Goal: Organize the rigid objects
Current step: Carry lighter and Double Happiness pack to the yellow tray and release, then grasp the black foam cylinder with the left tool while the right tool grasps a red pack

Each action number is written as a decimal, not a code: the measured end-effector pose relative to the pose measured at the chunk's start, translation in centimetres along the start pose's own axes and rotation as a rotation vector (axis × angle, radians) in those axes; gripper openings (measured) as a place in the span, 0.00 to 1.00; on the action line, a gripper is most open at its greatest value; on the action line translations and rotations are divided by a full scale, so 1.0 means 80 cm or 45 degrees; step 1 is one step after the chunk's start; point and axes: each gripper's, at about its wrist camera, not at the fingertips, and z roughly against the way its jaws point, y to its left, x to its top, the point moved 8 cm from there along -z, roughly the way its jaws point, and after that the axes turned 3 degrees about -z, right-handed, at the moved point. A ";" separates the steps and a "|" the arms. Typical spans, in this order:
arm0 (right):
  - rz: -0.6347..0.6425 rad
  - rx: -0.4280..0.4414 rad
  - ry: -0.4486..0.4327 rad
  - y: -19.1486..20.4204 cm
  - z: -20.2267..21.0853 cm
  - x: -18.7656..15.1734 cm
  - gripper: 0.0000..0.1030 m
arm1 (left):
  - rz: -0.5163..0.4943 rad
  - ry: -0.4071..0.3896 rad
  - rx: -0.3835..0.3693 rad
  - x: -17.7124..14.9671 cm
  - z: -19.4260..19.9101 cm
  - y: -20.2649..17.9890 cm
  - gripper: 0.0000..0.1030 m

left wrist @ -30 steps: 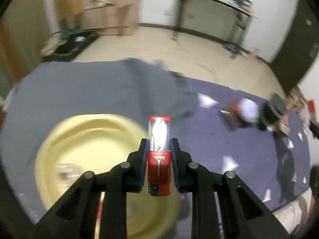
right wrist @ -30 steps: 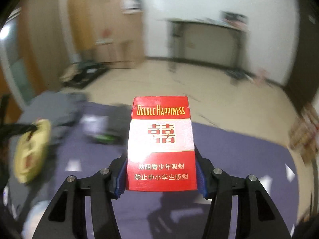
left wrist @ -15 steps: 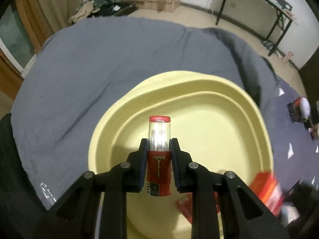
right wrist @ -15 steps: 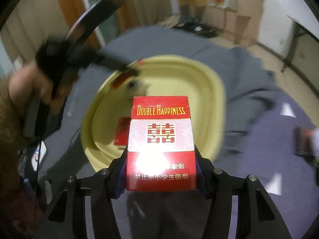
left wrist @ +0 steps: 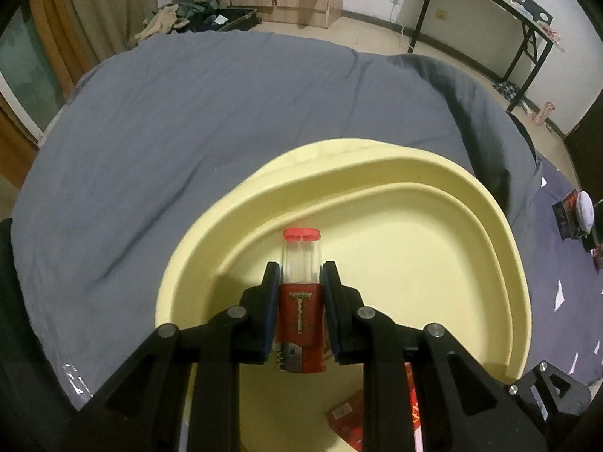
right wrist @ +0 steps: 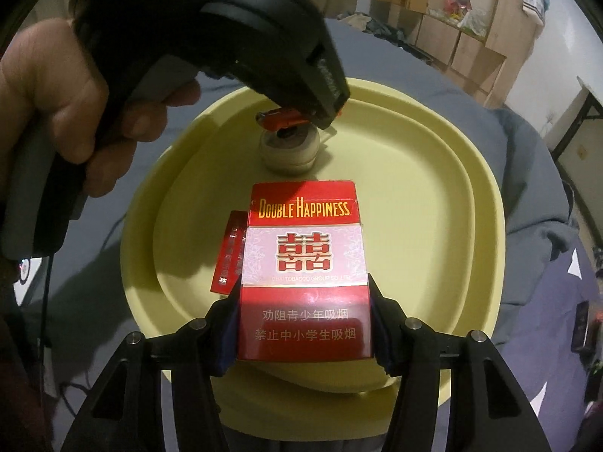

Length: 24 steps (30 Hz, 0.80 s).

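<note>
Left wrist view: left gripper (left wrist: 300, 282), jaws opening, pads still pressed on a red-capped lighter (left wrist: 301, 301), held over the yellow basin (left wrist: 414, 173) on the bed's grey cover (left wrist: 188, 113).

Right wrist view: right gripper (right wrist: 304, 320), jaws opening, grasps a red cigarette pack (right wrist: 303, 271) over the basin's near rim. Another red pack (right wrist: 228, 252) lies inside, beside a round tin (right wrist: 289, 148).
</note>
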 end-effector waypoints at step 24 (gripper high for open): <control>-0.669 -0.405 -0.232 -0.336 0.294 -0.199 1.00 | -0.274 -0.378 -0.138 0.064 0.181 -0.233 1.00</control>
